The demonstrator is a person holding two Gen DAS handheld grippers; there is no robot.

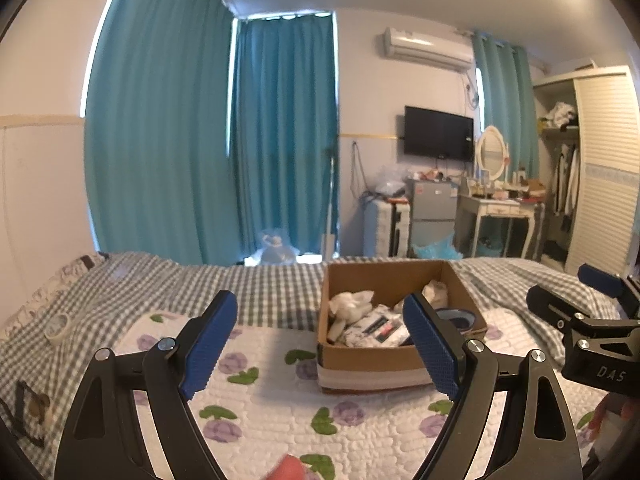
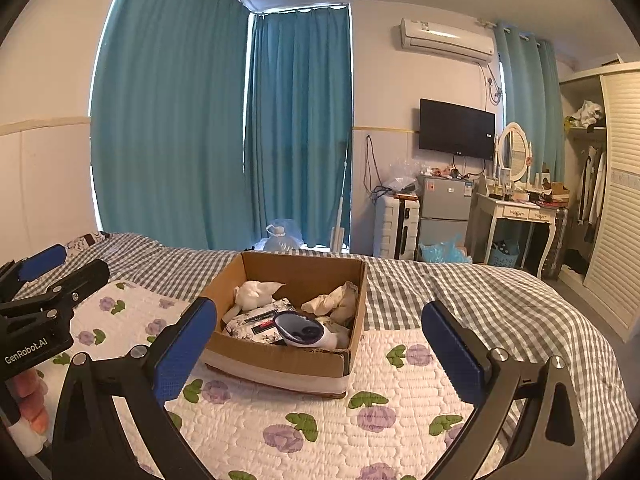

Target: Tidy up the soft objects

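Left tongs [image 1: 320, 344], right tongs [image 2: 320, 354] gape; box [image 2: 280, 356] ahead.

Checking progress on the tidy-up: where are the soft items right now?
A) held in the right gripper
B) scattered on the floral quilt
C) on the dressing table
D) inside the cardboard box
D: the soft items lie inside the cardboard box on the bed, and both grippers are open and hold nothing.

A home bedroom: checked bed [image 2: 460, 300], teal curtains [image 2: 172, 120], wardrobe [image 2: 620, 200], dressing table [image 2: 516, 216].
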